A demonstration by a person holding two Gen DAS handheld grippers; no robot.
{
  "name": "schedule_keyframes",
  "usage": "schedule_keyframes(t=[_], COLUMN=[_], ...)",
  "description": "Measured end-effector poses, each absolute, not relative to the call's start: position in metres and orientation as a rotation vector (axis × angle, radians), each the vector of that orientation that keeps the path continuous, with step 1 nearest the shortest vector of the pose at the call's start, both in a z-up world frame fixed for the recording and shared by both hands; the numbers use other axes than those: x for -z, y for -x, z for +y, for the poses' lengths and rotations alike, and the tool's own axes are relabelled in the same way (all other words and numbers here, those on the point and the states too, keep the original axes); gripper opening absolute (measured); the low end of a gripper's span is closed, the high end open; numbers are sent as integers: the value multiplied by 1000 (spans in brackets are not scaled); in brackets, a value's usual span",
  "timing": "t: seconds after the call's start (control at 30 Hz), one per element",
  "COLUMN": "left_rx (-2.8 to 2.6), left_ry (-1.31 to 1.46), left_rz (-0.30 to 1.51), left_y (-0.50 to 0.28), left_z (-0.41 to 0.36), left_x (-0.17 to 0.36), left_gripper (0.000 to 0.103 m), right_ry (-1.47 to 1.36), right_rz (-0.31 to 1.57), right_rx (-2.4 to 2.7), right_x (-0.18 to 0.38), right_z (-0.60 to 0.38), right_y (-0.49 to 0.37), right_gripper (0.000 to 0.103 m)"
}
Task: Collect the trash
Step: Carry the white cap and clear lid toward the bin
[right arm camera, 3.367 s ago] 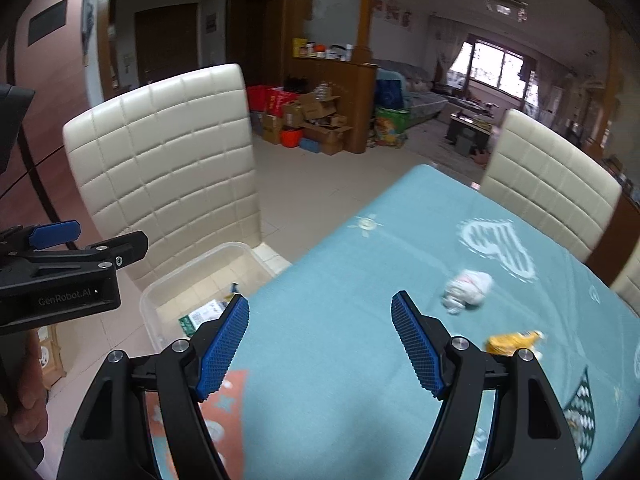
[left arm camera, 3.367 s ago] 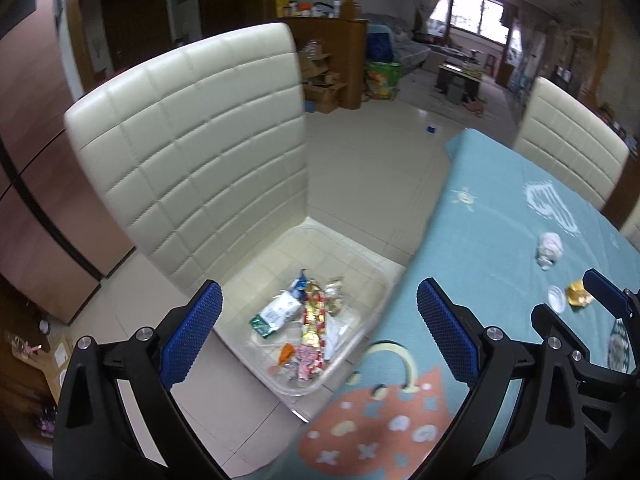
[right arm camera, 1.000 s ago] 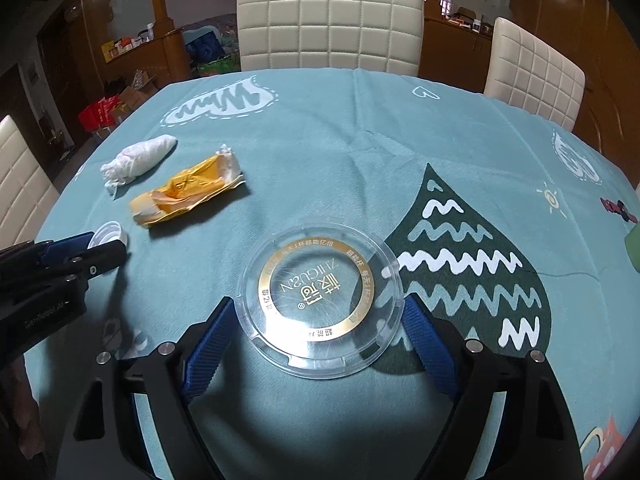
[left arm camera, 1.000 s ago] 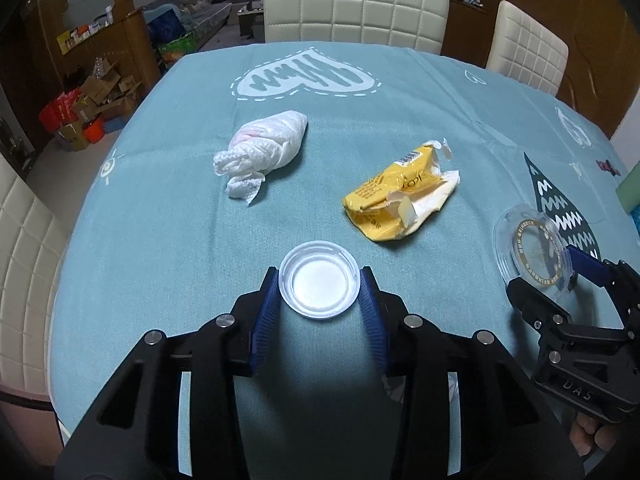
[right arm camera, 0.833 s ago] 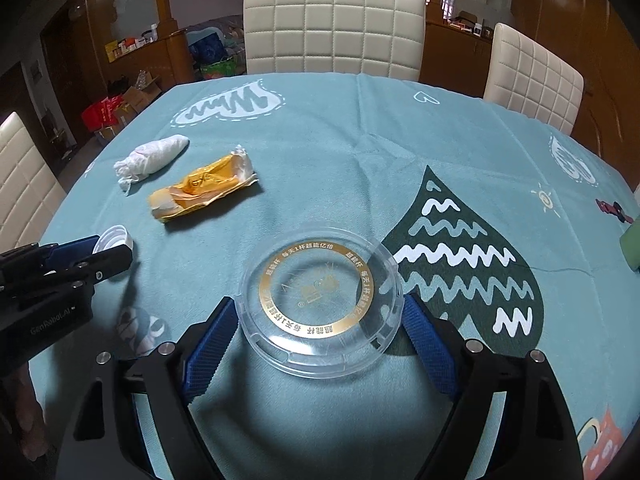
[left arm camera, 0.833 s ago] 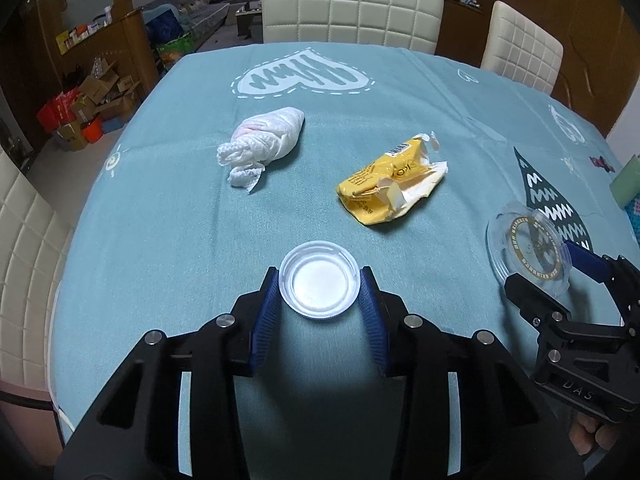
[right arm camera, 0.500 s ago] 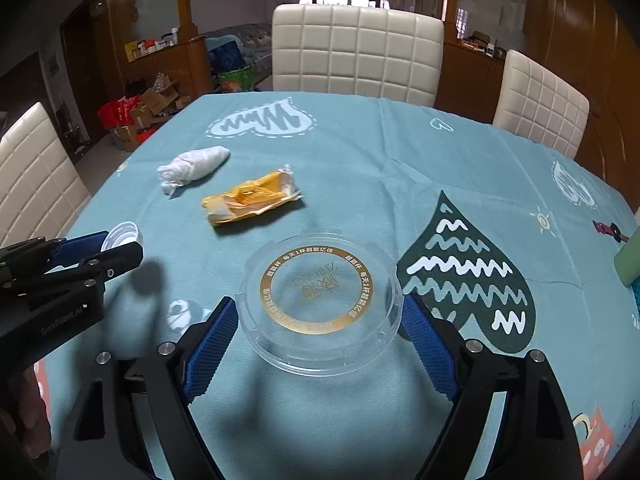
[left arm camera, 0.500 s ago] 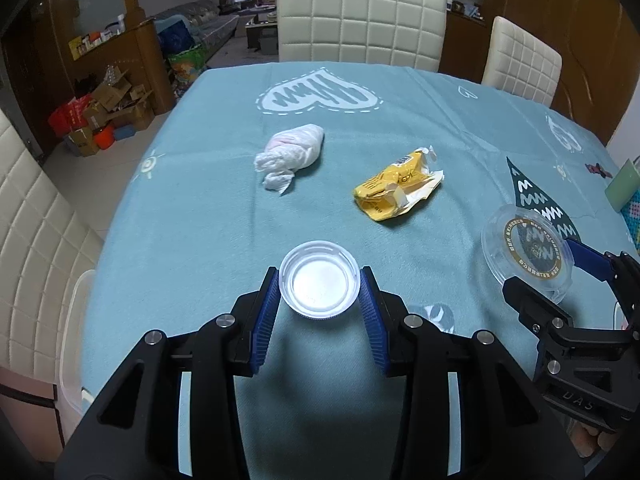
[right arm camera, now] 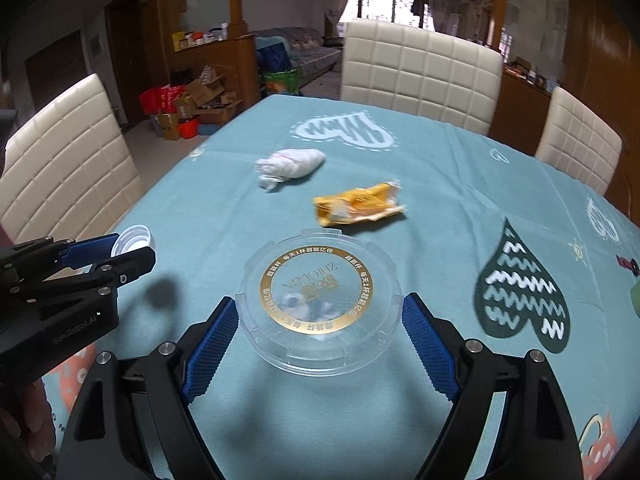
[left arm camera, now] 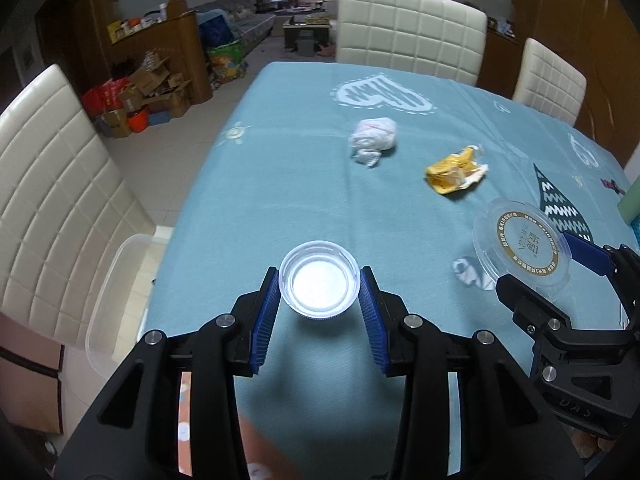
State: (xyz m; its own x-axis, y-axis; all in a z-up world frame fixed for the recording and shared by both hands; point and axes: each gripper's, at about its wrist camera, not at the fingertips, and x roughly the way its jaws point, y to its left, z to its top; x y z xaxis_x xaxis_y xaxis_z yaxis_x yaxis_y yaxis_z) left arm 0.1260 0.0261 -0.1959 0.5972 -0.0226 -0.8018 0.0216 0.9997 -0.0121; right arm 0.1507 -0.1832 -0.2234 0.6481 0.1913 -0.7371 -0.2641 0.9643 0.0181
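Observation:
My left gripper [left arm camera: 319, 294] is shut on a small white plastic cap [left arm camera: 319, 283] and holds it above the teal tablecloth [left arm camera: 280, 184]. My right gripper [right arm camera: 320, 320] is shut on a clear round lid with a gold ring [right arm camera: 320, 300], lifted off the table; it also shows in the left wrist view [left arm camera: 526, 246]. A crumpled white tissue [left arm camera: 374, 141] and a yellow wrapper [left arm camera: 456, 168] lie on the cloth farther ahead. A clear plastic bin [left arm camera: 108, 296] sits on the chair seat at the left table edge.
White padded chairs stand at the left [left arm camera: 52, 200], far end [left arm camera: 408, 40] and far right [left arm camera: 548, 80]. A green object [left arm camera: 632, 200] lies at the right table edge. Cardboard boxes [left arm camera: 152, 88] clutter the floor beyond.
Both grippers have risen and pulled back with the cap and lid still held. The view has swung left, so the left chair and the bin have come into sight.

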Motion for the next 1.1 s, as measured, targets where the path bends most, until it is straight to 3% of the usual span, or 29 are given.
schedule_keyframes(t=[1.1], left_rx=[-386], left_ry=[172], left_rz=[916], left_y=[-57], left_z=[192], left_x=[195], left_gripper=[41], right_ry=[258], right_rz=[790], right_rx=[-619], right_x=[213], right_z=[-15], right_y=[-142], right_gripper=[81])
